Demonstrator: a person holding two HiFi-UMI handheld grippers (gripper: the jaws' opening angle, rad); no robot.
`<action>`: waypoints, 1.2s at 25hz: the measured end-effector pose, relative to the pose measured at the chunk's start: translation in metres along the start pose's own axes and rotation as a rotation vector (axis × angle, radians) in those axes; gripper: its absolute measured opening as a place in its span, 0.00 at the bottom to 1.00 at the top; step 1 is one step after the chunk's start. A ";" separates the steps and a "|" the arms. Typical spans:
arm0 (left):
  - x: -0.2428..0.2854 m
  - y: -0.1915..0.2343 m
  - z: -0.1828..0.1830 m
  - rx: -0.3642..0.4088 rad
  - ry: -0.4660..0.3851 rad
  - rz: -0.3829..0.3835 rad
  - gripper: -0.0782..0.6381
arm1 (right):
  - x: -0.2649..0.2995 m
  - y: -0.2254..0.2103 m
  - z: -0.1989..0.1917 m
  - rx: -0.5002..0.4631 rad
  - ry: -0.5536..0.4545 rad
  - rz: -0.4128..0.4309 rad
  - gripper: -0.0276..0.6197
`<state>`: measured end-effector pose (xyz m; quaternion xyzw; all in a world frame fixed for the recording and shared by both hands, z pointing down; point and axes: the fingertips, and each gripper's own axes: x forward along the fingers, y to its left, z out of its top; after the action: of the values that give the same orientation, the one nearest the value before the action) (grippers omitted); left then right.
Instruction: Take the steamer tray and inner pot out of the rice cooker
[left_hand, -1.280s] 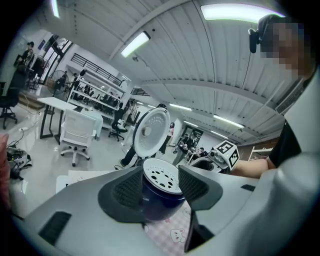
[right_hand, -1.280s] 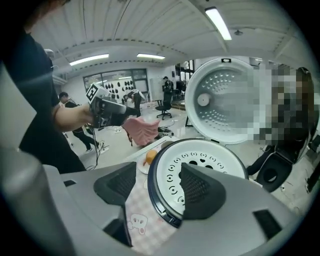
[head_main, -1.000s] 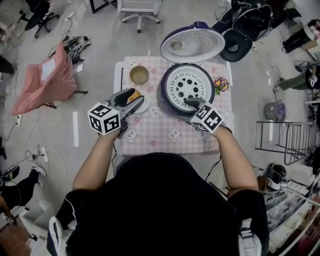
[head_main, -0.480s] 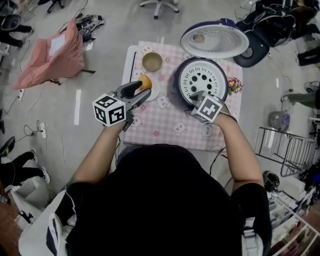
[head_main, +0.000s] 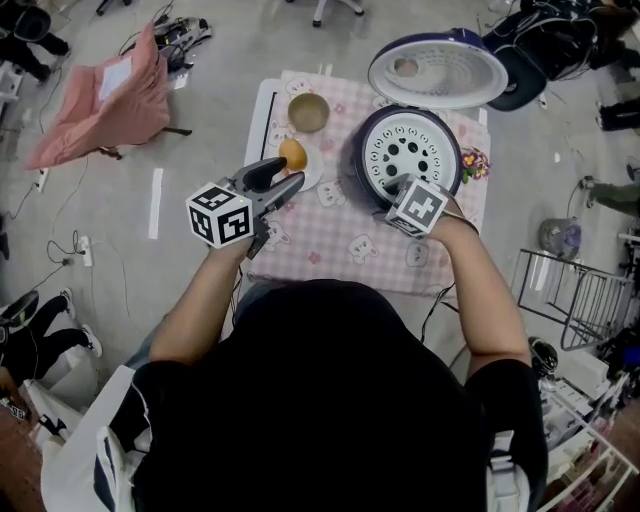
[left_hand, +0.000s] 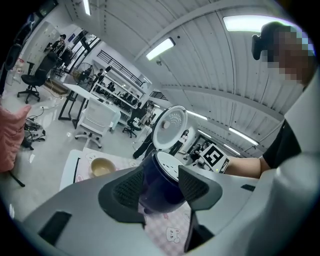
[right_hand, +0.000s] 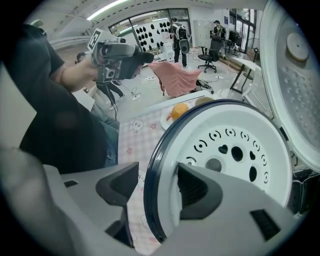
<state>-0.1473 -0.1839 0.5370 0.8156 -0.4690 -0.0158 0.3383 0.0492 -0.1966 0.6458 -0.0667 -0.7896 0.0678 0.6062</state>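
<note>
The dark blue rice cooker (head_main: 372, 190) stands open on the pink checked tablecloth, its lid (head_main: 437, 68) tipped back. The white steamer tray (head_main: 410, 150), pierced with round and heart-shaped holes, lies in its top; the inner pot beneath is hidden. My right gripper (head_main: 400, 186) points steeply down at the cooker's near edge. In the right gripper view its jaws (right_hand: 157, 185) have just been closing and straddle the dark rim (right_hand: 150, 180) and the tray's edge (right_hand: 235, 150), with a gap at the outer pad. My left gripper (head_main: 288, 180) hovers open and empty left of the cooker (left_hand: 162, 172).
An orange (head_main: 292, 154) lies on a small plate just beyond the left gripper's tips. A tan bowl (head_main: 308, 111) stands at the table's far left. A small flower pot (head_main: 470, 162) sits right of the cooker. Chairs, a pink-draped stand (head_main: 100, 100) and a wire rack surround the table.
My right gripper has dropped and tipped further down onto the cooker's near rim, and its jaws have narrowed a little. The left gripper has sunk slightly, still open.
</note>
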 end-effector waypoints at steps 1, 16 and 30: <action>0.000 0.000 0.000 -0.001 0.001 -0.003 0.44 | -0.002 0.000 0.001 -0.006 -0.002 0.001 0.44; 0.014 -0.021 0.003 -0.003 0.037 -0.075 0.44 | -0.041 0.007 0.005 0.023 -0.105 -0.022 0.25; 0.013 -0.028 0.005 0.023 0.058 -0.110 0.44 | -0.056 0.003 0.010 0.019 -0.111 -0.169 0.09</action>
<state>-0.1204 -0.1876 0.5211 0.8441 -0.4136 -0.0051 0.3411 0.0545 -0.2040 0.5892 0.0098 -0.8241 0.0275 0.5658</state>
